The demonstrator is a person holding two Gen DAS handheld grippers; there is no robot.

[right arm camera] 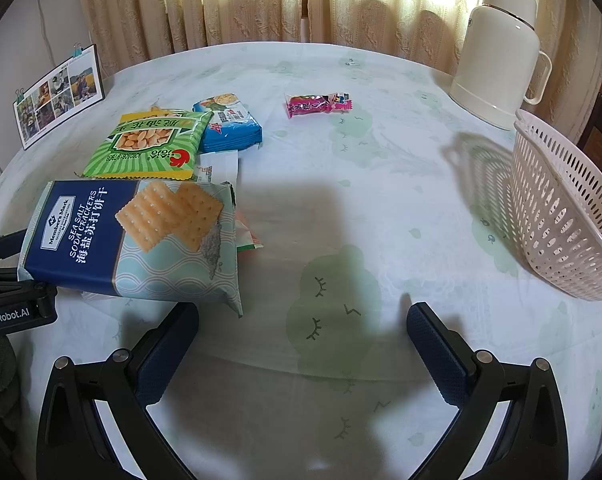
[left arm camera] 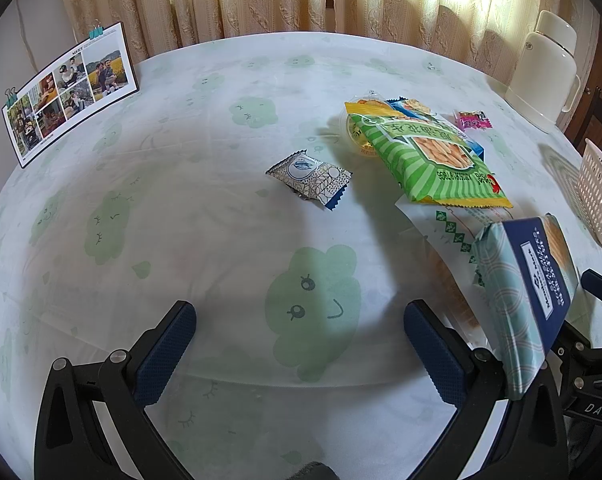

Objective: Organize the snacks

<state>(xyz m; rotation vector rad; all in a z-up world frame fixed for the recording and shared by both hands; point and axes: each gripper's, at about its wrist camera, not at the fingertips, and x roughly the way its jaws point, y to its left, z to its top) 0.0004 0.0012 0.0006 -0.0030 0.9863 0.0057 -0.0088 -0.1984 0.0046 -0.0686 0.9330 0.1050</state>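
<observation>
A pile of snacks lies on the table. A green striped peanut bag (left arm camera: 429,156) (right arm camera: 149,144) lies on a white packet and a blue packet (right arm camera: 231,126). A blue sea salt cracker pack (left arm camera: 529,292) (right arm camera: 133,236) leans at the pile's near edge. A small patterned sachet (left arm camera: 309,178) lies apart to the left, a pink candy packet (right arm camera: 319,105) (left arm camera: 472,120) to the right. My left gripper (left arm camera: 299,344) is open and empty, just left of the cracker pack. My right gripper (right arm camera: 303,344) is open and empty, just right of it.
A white slotted basket (right arm camera: 565,216) (left arm camera: 601,200) stands at the table's right edge. A cream thermos jug (right arm camera: 501,52) (left arm camera: 541,72) stands behind it. A photo card (left arm camera: 69,88) (right arm camera: 57,94) stands at the far left. Curtains hang behind the round table.
</observation>
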